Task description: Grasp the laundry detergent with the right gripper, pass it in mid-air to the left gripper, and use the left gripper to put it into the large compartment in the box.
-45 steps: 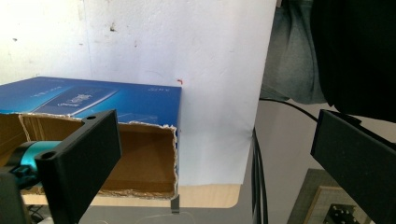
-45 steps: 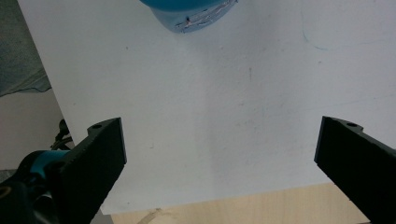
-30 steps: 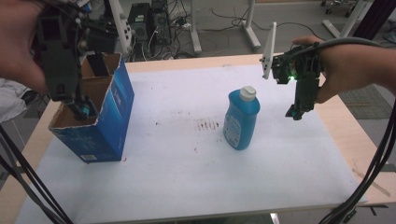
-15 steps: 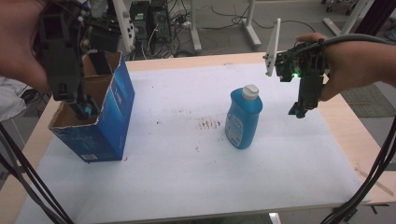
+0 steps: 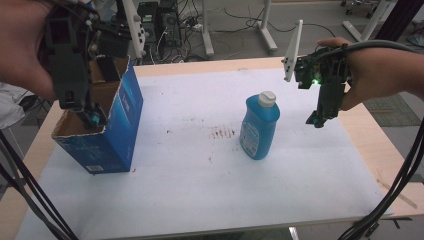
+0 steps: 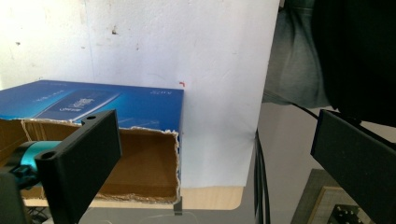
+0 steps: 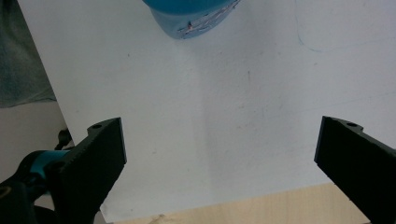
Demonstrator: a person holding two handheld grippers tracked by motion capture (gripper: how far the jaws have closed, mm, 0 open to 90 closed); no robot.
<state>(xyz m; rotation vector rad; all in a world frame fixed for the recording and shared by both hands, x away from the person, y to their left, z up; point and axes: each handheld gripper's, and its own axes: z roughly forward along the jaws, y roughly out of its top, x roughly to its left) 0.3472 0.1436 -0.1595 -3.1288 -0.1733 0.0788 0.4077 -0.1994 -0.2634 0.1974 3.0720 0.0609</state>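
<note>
With jaws spread and empty, the left hand-held gripper (image 5: pixel 92 117) is being held over the open box (image 5: pixel 102 130) while the right hand-held gripper (image 5: pixel 316 120), likewise released, is being hung beside the upright bottle (image 5: pixel 259 127) on the table (image 5: pixel 200 200), seemingly for grasping.

Wooden table (image 5: pixel 367 127); white sheet (image 5: pixel 200 190) on it, carrying blue box (image 5: pixel 107 142), blue bottle (image 5: pixel 258 127).

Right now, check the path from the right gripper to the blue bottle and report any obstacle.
Nothing visible blocks it. The right gripper hangs open beside the blue bottle, with only bare white sheet between them; the cardboard box stands far across.
</note>
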